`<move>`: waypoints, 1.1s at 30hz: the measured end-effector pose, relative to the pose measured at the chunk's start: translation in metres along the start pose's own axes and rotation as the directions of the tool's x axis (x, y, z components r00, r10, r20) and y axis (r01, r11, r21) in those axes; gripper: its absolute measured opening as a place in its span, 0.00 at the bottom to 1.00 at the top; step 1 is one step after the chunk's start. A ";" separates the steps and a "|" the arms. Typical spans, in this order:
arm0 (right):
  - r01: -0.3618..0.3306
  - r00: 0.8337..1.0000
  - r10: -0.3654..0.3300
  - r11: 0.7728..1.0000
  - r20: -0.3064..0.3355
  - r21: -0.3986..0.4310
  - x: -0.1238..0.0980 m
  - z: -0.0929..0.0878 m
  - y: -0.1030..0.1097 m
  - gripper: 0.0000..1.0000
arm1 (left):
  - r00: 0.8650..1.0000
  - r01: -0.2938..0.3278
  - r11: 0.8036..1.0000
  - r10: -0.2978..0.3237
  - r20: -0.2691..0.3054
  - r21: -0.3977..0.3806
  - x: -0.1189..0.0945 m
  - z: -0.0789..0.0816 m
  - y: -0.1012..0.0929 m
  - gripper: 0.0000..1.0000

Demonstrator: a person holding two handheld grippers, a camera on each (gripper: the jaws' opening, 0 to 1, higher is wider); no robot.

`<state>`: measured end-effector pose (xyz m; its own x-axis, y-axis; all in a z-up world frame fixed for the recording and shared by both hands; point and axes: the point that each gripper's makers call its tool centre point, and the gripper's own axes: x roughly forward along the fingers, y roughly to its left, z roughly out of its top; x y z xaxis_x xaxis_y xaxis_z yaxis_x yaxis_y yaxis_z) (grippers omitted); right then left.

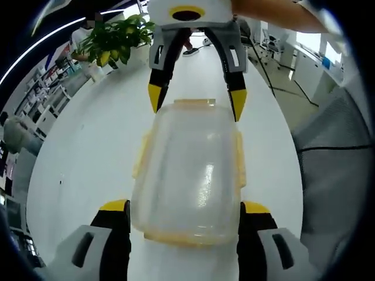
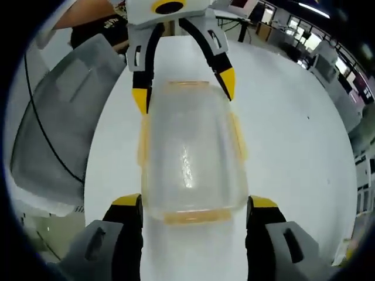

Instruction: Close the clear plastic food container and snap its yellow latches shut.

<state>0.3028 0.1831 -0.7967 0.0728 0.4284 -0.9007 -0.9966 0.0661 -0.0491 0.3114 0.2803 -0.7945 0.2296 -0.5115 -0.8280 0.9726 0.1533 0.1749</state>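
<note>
A clear plastic food container (image 1: 187,170) (image 2: 190,158) lies on the white table (image 1: 82,152) (image 2: 293,129) with its lid on. Yellow latches (image 1: 139,157) (image 2: 237,137) run along its sides and ends; whether they are snapped down I cannot tell. My left gripper (image 1: 184,208) (image 2: 183,91) is open, its yellow-tipped jaws straddling one short end of the container. From the opposite end my right gripper (image 2: 194,202) (image 1: 196,100) faces it, also open, with its tips flanking the other short end. Nothing is clamped.
A grey mesh chair (image 1: 334,152) (image 2: 58,117) stands close to one long edge of the table, with a black cable over it. A potted green plant (image 1: 117,38) sits at the table's far end. A person's arm (image 1: 281,12) reaches in above.
</note>
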 end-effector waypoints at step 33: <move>0.004 1.000 -0.004 1.000 -0.009 0.001 0.032 0.070 0.012 0.69 | 1.000 0.006 1.000 -0.006 0.021 -0.001 -0.042 -0.065 0.006 0.71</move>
<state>0.2958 0.2612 -0.7961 0.0766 0.4204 -0.9041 -0.9962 0.0693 -0.0522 0.3057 0.3578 -0.7935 0.2240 -0.5303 -0.8177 0.9740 0.1510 0.1689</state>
